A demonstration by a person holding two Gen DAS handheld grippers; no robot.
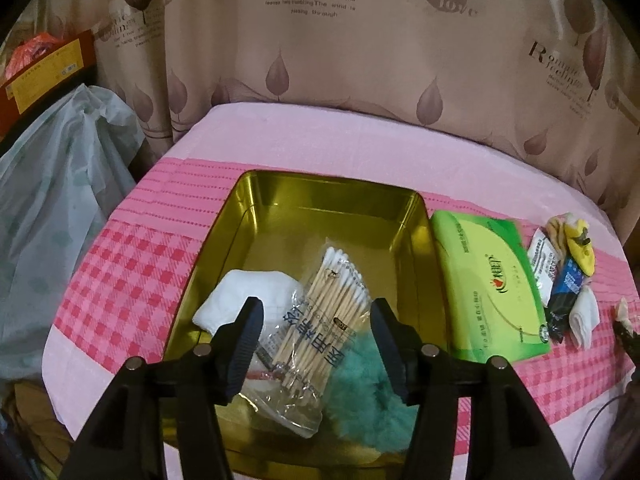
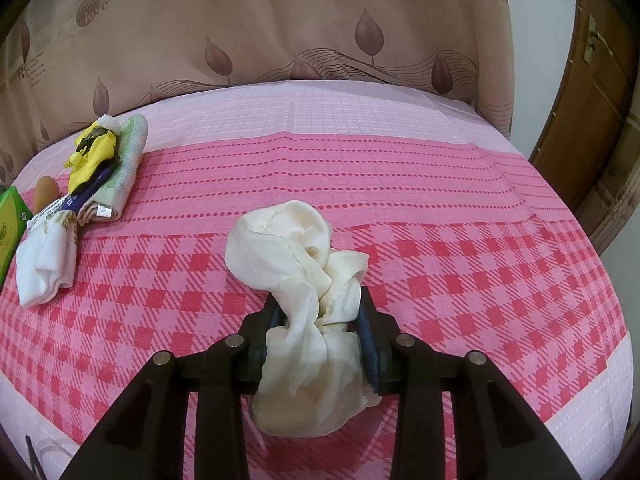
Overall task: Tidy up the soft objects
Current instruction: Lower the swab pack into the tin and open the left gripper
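Two grippers work over a bed [image 2: 400, 160] spread with a pink checked cover, a leaf-printed curtain [image 2: 280, 20] hanging along its far edge. Much of the cover toward the far edge and the right side lies bare, leaving open room around the right gripper [image 2: 320, 320]. Its jaws are nearly closed, pinching a crumpled cream cloth [image 2: 288, 256] whose loose end lies on the cover ahead of them. Near the bed's left edge in that view sit a folded green towel [image 2: 128, 160], a yellow item [image 2: 90, 156] on top of it and a white sock [image 2: 44, 268].

From the left wrist view, the left gripper [image 1: 318, 344] hangs over a gold tin box [image 1: 320, 200], jaws wide apart and gripping nothing. Inside the box lie a bag of cotton swabs [image 1: 320, 320], a white cloth [image 1: 252, 300] and a teal fluffy item [image 1: 360, 392]. A green tissue pack [image 1: 488, 288] lies just beside the box's right wall.
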